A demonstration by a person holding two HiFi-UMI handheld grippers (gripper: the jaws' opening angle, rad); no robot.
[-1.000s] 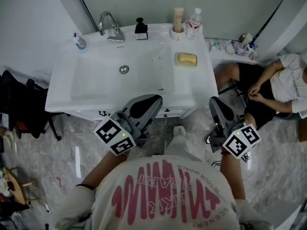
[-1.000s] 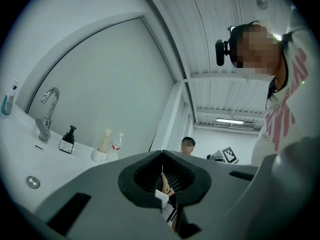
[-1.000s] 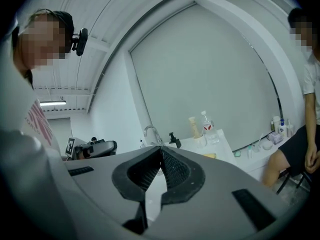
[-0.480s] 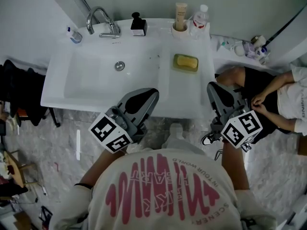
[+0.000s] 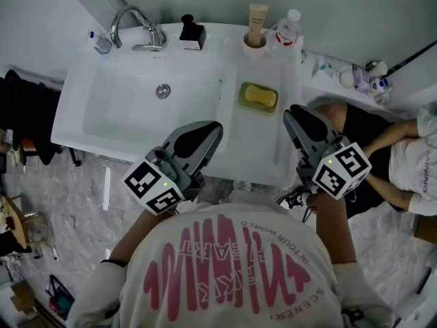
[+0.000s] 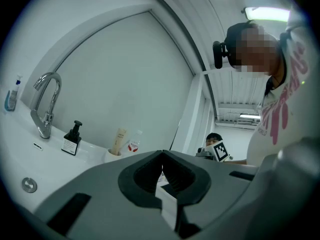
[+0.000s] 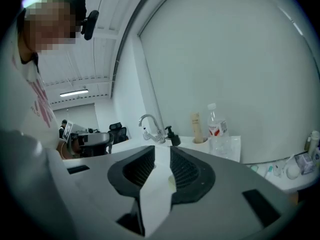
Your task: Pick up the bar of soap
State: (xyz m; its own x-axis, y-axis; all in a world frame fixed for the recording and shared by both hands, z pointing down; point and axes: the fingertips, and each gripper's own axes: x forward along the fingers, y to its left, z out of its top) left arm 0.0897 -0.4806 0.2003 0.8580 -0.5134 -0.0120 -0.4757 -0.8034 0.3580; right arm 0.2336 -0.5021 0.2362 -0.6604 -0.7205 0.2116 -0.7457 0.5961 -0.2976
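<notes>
We hold both grippers over the near edge of the white sink [image 5: 82,125], neither touching anything. The left gripper [image 5: 208,132] is clenched, its jaws meeting at the tips with nothing between them. The right gripper [image 5: 297,118] has its jaws opening; a narrow gap shows between the pads, and only the sink's white surface is seen through it.

The soap [image 5: 259,96], a yellow bar, lies in a green dish [image 5: 243,101] on the flat ledge to the right of the basin. It sits ahead of us, between the two grippers' lines and nearer the right one, apart from both.

Along the back rim stand a faucet [image 5: 135,24], a black dispenser [image 5: 193,35], a cup [image 5: 254,45] holding a tube, and a clear bottle [image 5: 288,29]. The drain [image 5: 162,91] is in the basin's floor. A seated person [image 5: 403,152] is at the right, beyond the sink.
</notes>
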